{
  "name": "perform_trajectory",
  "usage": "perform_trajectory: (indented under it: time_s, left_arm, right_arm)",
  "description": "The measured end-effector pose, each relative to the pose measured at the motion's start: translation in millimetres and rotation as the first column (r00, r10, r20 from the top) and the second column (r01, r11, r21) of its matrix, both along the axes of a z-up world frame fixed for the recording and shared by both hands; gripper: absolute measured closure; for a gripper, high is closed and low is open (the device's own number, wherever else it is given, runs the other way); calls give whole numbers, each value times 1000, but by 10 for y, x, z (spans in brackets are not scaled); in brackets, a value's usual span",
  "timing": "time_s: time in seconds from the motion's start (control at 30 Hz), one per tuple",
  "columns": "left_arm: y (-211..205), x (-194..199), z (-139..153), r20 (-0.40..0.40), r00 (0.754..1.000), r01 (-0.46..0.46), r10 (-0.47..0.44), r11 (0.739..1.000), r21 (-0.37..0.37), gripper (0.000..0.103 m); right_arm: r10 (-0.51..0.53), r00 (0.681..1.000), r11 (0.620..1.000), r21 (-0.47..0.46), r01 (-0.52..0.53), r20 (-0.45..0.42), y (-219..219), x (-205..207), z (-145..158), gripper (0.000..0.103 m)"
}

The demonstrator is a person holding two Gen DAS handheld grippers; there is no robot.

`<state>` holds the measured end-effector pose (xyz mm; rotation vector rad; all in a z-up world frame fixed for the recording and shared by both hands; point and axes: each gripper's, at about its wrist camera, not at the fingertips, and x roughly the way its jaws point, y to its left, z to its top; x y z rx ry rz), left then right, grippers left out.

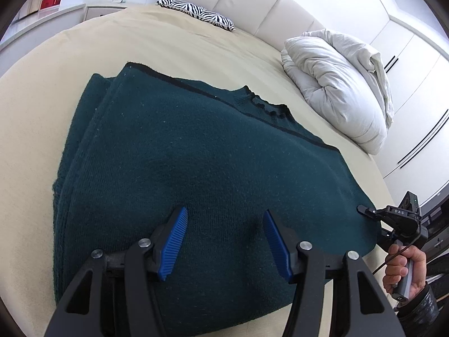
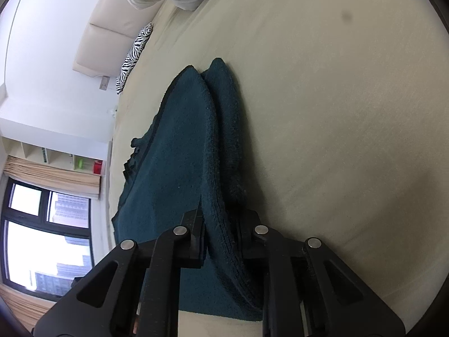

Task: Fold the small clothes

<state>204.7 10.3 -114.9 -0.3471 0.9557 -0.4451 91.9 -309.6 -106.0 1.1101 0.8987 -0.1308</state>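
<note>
Bed, sweater lengthwise toward headboard

The left gripper fills the lower frame: matte black linkage arms with round silver pivot screws and ribbed blue pads. The right gripper, at the right edge, is black with white "DAS" lettering, a grey handle and a thin black cable. The hand on it shows a dark sleeve at the lower right.
</note>
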Motion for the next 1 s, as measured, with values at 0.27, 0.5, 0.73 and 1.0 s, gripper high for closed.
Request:
perform_trajectory:
  time_s: [0.27, 0.5, 0.73, 1.0]
  left_arm:
    - [90, 32, -14, -20, 1000, 1, -2, 997, -77, 46]
    - [473, 58, -8, -92, 993, -90, 69, 962, -258, 61]
    - [816, 44, 71, -90, 987, -154, 129, 918, -366, 39]
    - [753, 295, 139, -117, 988, -138, 98, 902, -409, 35]
  right_arm:
    - [2, 1000, 996, -93, -2, 3, 90, 114, 291, 91]
    - [232, 972, 847, -481, -225, -45, 1097, 677, 1084, 91]
    - [696, 661, 233, -781, -579, -282, 3382, 918, 1194, 92]
    - [699, 612, 64, -819, -570, -371, 3810, 795, 875, 92]
